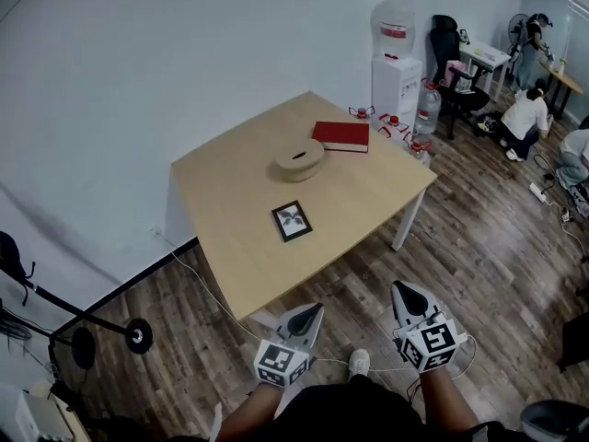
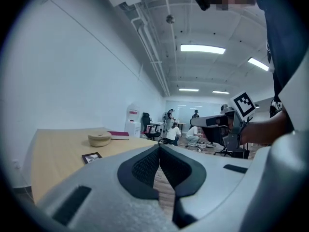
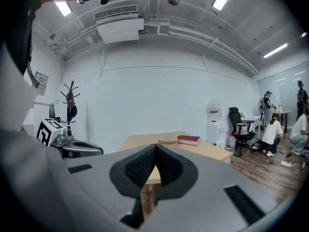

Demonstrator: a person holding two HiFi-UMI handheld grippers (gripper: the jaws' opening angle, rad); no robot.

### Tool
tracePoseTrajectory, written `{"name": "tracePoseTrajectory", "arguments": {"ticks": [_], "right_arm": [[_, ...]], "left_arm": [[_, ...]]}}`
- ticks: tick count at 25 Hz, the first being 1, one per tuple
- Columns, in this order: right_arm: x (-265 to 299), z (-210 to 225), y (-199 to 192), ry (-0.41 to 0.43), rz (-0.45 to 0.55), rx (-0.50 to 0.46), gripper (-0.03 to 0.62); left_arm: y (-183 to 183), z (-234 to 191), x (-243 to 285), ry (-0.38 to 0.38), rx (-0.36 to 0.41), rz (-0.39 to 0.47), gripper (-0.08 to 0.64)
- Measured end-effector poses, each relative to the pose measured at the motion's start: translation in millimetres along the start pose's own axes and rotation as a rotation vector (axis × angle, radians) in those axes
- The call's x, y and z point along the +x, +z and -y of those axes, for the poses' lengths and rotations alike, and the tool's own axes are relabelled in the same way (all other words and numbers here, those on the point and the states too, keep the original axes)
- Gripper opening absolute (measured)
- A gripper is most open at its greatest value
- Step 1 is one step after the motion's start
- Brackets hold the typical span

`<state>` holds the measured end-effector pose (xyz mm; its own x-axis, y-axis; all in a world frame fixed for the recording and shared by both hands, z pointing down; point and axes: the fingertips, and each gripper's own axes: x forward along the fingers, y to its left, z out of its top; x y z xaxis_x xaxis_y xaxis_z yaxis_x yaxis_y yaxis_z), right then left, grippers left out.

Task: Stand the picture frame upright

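Picture frame (image 1: 292, 220) flat on table (image 1: 221, 191), before bowl (image 1: 299, 159); book (image 1: 341, 136) behind bowl

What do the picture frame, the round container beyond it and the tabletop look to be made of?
Picture frame: thin black border, matte; plastic or painted wood, cannot tell which. Round container: pale tan, dull finish, likely wood or bamboo. Tabletop: light wood-look surface, smooth and even, probably laminate.

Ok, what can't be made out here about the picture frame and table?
- Picture frame: back and any stand hidden against the table, head view.
- Its print: too small, left gripper view.
- Right gripper view: frame unseen, likely behind the shut jaws of the right gripper.
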<state>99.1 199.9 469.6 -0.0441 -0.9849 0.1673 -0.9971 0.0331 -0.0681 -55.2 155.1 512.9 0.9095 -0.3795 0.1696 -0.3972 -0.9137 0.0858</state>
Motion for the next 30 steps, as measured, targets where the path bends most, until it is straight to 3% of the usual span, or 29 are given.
{"name": "tracePoseTrajectory", "arguments": {"ticks": [15,30], "right_arm": [[77,71,7,0.143,-0.049,-0.017,0.009],[155,61,-12,0.306,-0.135,-0.073,0.009]], "left_arm": [[18,-43,91,0.105,-0.022,-0.017,-0.005],[8,-104,97,0.256,-0.064,-0.041,-0.005]]}}
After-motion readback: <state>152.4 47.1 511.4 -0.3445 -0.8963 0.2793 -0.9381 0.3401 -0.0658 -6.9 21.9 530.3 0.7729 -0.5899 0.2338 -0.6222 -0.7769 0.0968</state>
